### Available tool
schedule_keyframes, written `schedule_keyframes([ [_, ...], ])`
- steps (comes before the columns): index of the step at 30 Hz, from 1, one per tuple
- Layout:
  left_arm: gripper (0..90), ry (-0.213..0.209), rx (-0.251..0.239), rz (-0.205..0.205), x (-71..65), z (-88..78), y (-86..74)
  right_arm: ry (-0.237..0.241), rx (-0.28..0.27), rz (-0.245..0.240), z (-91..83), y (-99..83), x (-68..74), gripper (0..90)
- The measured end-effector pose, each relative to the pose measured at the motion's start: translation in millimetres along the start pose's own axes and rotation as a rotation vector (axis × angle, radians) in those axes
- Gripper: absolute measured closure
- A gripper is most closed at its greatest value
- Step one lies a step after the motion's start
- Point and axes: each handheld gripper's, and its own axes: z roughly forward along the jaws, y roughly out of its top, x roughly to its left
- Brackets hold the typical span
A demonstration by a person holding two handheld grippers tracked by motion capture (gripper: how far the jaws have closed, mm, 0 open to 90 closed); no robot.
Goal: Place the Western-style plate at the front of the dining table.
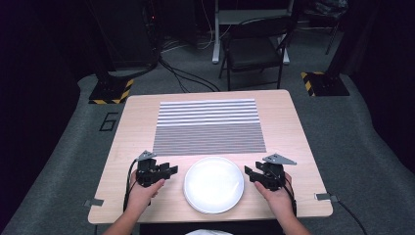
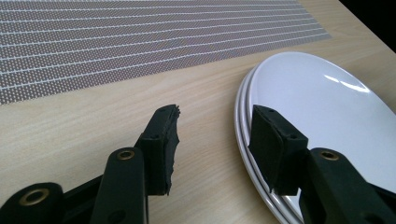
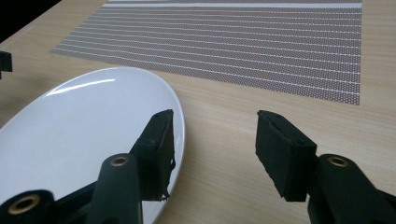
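A white round plate lies on the wooden table near its front edge; in the left gripper view the plate shows two stacked rims. My left gripper sits at the plate's left side, open. In its own view the left gripper has one jaw over the bare wood and the other over the rim, pressing on nothing. My right gripper is open at the plate's right side. In its own view the right gripper straddles the edge of the plate.
A striped grey and white placemat covers the middle and far part of the table, just beyond the plate. Behind the table stand a folding chair, two stand bases with yellow-black tape and floor cables.
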Motion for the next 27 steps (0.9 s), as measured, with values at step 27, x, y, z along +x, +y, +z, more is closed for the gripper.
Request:
schedule_keyframes([
  [27, 54.7, -0.142, 0.066, -0.109, -19.9, 5.0, -4.4, 0.090, 0.030, 0.200, -7.9, -8.8, 1.9, 49.1],
])
